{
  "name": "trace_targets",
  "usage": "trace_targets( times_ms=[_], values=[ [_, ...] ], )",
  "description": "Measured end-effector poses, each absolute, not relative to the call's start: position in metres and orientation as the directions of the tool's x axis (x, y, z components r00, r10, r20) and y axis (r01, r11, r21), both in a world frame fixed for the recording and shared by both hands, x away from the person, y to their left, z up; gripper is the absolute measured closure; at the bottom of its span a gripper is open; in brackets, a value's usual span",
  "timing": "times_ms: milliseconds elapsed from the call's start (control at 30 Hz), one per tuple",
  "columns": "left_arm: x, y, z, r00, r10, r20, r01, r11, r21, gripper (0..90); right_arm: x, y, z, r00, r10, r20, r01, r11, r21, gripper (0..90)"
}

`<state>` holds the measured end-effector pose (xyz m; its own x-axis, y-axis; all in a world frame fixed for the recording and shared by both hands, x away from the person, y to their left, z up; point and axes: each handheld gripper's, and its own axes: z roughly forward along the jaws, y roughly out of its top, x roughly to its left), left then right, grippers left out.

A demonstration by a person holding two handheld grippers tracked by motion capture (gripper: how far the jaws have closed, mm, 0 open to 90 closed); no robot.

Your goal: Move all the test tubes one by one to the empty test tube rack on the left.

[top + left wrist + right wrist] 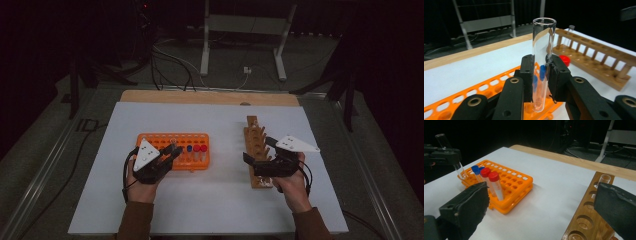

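Nearest the camera in the left gripper view, a clear tube (543,62) is held upright between the 2 black pads (527,77) of the left gripper (541,78). The jaws are closed tight on the tube, about halfway down it, so the open top is kept up and the round bottom hangs free. The tube is empty and has no cap. It is held just over the near end of the orange rack (486,87) — low enough that its tip is level with the rack's top. It is probably gripped at the middle so that it will not tip when it is carried.

In the high view the left gripper (170,152) is seen at the left end of the orange rack (172,150), with the hand (142,182) under it. 2 red caps (489,174) and blue caps (476,168) are stood in the rack's holes, so those tubes are kept from rolling.

The right gripper (541,205) is held wide open, with nothing between its jaws. It is rested by the near end of the wood rack (256,150), close beside it. Whether the rack is touched cannot be told. 1 clear tube (602,181) is already stood in a hole of the wood rack (586,217). The open gripper may be kept there to steady the rack — that is only a guess.

The held tube is well apart from the wood rack, with bare white table (220,200) between the 2.
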<state>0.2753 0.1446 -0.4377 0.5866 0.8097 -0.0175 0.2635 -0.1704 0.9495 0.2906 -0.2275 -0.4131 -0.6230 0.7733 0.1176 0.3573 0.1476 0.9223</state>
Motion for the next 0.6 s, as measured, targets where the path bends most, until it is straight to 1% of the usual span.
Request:
trace_targets(
  times_ms=[200, 367, 600],
  values=[
    [0.279, 0.15, -0.445, 0.549, 0.836, -0.017, 0.273, -0.16, 0.949, 76.1, 0.29, -0.227, -0.412, -0.63, 0.767, 0.12, 0.354, 0.146, 0.924, 0.2],
    [0.285, 0.152, -0.455, 0.525, 0.85, -0.045, 0.297, -0.133, 0.946, 76.0, 0.29, -0.227, -0.413, -0.631, 0.766, 0.123, 0.355, 0.145, 0.924, 0.2],
    [0.292, 0.151, -0.468, 0.507, 0.861, -0.044, 0.322, -0.141, 0.936, 76.0, 0.29, -0.226, -0.413, -0.635, 0.763, 0.122, 0.354, 0.146, 0.924, 0.2]
  ],
)
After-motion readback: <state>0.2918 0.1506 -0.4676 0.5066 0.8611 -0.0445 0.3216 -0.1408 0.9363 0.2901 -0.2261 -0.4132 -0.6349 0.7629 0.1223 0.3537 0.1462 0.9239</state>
